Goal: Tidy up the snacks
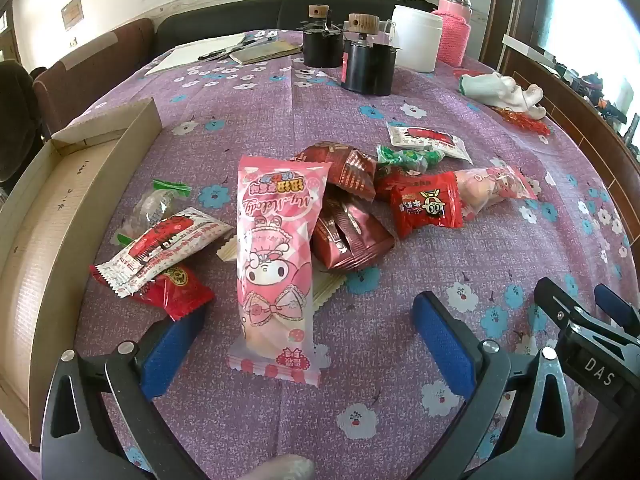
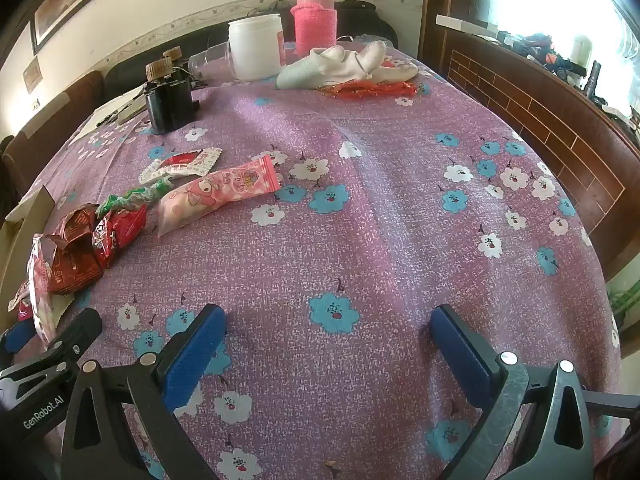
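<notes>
Several snack packets lie in a heap on the purple flowered tablecloth [image 2: 360,208]. A long pink cartoon packet [image 1: 276,264] lies lengthwise between the wide-apart blue pads [image 1: 176,344] of my left gripper [image 1: 308,316], untouched. Beside it are brown packets [image 1: 348,232], a red candy packet [image 1: 426,206], a white-and-red packet [image 1: 160,248] and a second pink packet [image 2: 216,196]. An open cardboard box [image 1: 40,240] stands at the left. My right gripper [image 2: 328,320] hangs open over bare cloth to the right of the heap.
At the back stand black bottles with wooden stoppers [image 1: 366,60], a white jar [image 1: 416,38] and a pink-sleeved flask [image 1: 452,28]. White gloves [image 2: 344,64] lie near red netting. A wooden panel [image 2: 540,128] borders the table's right side.
</notes>
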A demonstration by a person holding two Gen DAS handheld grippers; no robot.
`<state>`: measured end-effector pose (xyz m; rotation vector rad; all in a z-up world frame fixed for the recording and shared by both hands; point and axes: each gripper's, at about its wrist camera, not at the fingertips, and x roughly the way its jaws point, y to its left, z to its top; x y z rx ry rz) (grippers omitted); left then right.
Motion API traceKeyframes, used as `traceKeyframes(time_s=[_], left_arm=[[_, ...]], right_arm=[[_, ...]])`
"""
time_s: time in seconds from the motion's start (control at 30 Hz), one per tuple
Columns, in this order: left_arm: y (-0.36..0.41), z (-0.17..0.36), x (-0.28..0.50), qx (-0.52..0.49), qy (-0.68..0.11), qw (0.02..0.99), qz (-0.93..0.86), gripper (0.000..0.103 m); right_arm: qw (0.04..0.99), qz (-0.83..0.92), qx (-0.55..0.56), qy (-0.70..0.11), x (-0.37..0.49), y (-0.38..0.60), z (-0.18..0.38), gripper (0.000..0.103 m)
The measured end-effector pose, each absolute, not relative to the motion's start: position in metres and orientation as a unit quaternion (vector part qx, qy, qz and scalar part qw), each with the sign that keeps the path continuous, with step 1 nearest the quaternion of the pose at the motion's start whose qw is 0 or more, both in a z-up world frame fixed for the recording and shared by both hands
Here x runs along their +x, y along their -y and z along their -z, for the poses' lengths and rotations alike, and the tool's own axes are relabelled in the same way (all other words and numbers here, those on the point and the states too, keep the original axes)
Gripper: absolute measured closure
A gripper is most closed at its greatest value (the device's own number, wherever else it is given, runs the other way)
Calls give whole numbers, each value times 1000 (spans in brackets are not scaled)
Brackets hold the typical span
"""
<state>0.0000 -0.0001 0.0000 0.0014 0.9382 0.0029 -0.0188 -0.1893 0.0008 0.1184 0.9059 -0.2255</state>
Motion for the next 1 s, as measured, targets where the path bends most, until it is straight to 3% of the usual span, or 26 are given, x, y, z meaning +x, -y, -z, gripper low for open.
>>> traceKeyframes(time_s=[1.0], left_arm=[[-3, -2, -18, 30, -478, 876, 55, 0]], right_arm=[[891, 109, 57, -437, -19, 189, 0, 0]])
